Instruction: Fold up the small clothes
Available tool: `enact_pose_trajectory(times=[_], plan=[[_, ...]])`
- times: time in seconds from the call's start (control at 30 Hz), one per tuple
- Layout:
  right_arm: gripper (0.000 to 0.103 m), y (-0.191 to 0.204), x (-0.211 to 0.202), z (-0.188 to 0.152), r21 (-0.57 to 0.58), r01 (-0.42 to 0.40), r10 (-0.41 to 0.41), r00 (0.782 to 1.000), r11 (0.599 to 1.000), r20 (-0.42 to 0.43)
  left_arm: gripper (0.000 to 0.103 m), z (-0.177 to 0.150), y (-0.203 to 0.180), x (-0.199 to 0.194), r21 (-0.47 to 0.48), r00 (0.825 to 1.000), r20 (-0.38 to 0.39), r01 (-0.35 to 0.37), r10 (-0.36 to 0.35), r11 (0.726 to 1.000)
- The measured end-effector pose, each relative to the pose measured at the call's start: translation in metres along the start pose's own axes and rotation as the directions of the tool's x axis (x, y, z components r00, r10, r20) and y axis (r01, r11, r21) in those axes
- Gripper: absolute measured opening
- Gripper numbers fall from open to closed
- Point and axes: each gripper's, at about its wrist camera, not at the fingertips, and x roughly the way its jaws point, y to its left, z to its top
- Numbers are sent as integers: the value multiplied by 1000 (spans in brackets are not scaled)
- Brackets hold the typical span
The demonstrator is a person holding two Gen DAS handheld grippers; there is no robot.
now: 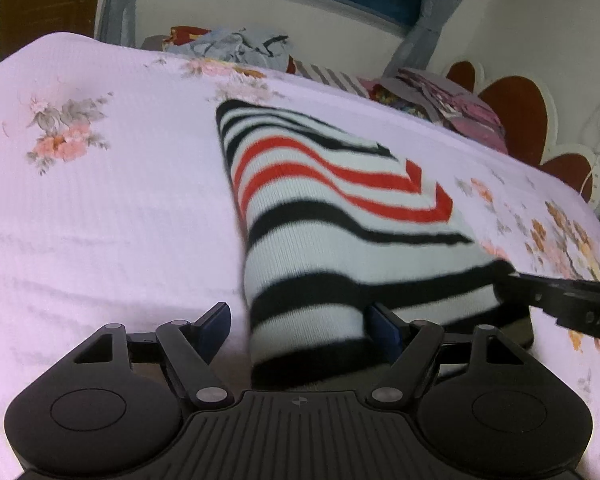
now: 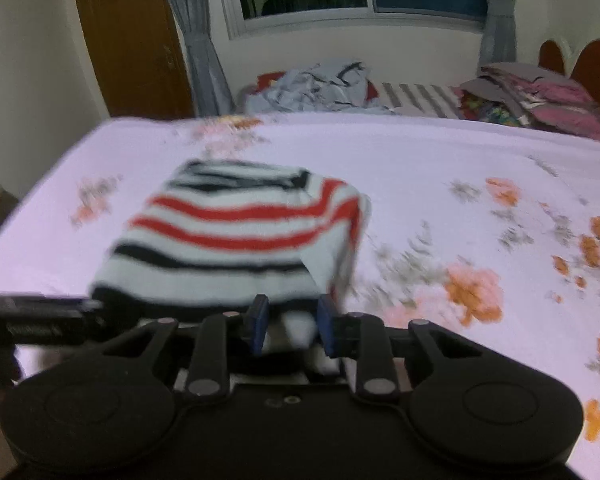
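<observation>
A white knit garment with black and red stripes (image 1: 332,216) lies partly folded on the pink floral bedsheet (image 1: 100,208). My left gripper (image 1: 296,332) is open, its blue pads (image 1: 214,328) standing wide apart around the garment's near left corner. My right gripper (image 2: 292,328) is shut on the garment's near right edge (image 2: 296,324) and lifts it a little. The garment also shows in the right wrist view (image 2: 240,240). The right gripper's finger reaches into the left wrist view (image 1: 560,300) at the garment's right edge.
A heap of grey-blue clothes (image 2: 320,84) and a pile of folded pink and patterned clothes (image 2: 540,100) lie at the bed's far side. A red and white headboard (image 1: 532,120) stands at the right. A window with curtains and a wooden door (image 2: 132,40) are behind.
</observation>
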Motion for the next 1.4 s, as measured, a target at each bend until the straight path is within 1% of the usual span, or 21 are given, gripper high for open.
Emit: enact_pose_trajectory(times=[0.1, 0.17, 0.2, 0.23, 0.33, 0.37, 0.4, 0.53, 0.67, 0.77, 0.9, 0.97, 1.03, 1.1, 1.2, 1.27, 1.3, 1.4], plan=[[25, -4, 16, -13, -15, 42, -42, 998, 999, -39, 74, -9, 2, 6, -14, 1000, -18, 12, -12, 1000], [26, -9, 25, -21, 18, 38, -38, 998, 999, -50, 74, -14, 1, 7, 8, 1000, -8, 9, -9, 1000], [29, -12, 26, -21, 56, 31, -28, 998, 998, -52, 74, -15, 1, 6, 12, 1000, -8, 9, -9, 1000], [29, -13, 24, -22, 76, 28, -24, 998, 997, -56, 74, -16, 1, 5, 11, 1000, -11, 11, -11, 1000], [29, -13, 22, -31, 87, 27, -20, 997, 996, -76, 74, -20, 3, 4, 18, 1000, -15, 19, -18, 1000], [29, -16, 22, -34, 113, 20, -11, 997, 993, -81, 74, -20, 3, 3, 25, 1000, -12, 18, -18, 1000], [30, -17, 22, -33, 136, 21, -9, 996, 991, -86, 74, -20, 2, 3, 28, 1000, -12, 15, -15, 999], [29, -8, 13, -26, 96, 33, -24, 995, 995, -94, 74, -12, -3, -3, 58, 1000, -16, -4, 5, 998], [28, -2, -1, -20, 78, 32, -26, 997, 996, -68, 74, -5, -11, -12, 98, 1000, -1, -28, 29, 995], [28, 2, -10, -16, 78, 29, -26, 999, 997, -35, 75, 0, -16, -18, 111, 1000, 13, -29, 27, 993], [27, 7, -16, 2, 59, 41, -44, 998, 997, 36, 75, 14, -24, -24, 123, 998, 63, -30, 22, 992], [27, 10, -11, 12, 46, 52, -55, 997, 998, 55, 75, 24, -26, -18, 120, 997, 70, -37, 29, 992], [27, 12, -1, 20, 39, 65, -68, 996, 997, 61, 75, 34, -26, -7, 109, 996, 72, -59, 51, 992], [27, 11, 13, 25, 41, 87, -89, 995, 995, 48, 75, 40, -24, 7, 79, 996, 60, -78, 73, 994], [27, 9, 31, 24, 29, 135, -135, 991, 990, 9, 75, 43, -21, 24, 53, 996, 40, -82, 80, 995], [27, 5, 41, 19, 27, 146, -145, 989, 989, -27, 82, 42, -22, 31, 45, 996, 36, -80, 79, 996], [27, 4, 45, 16, 25, 148, -147, 988, 989, -37, 89, 42, -22, 32, 42, 995, 34, -91, 90, 995], [28, -1, 53, 12, 49, 134, -132, 990, 990, -49, 94, 41, -22, 36, 38, 996, 24, -88, 88, 995]])
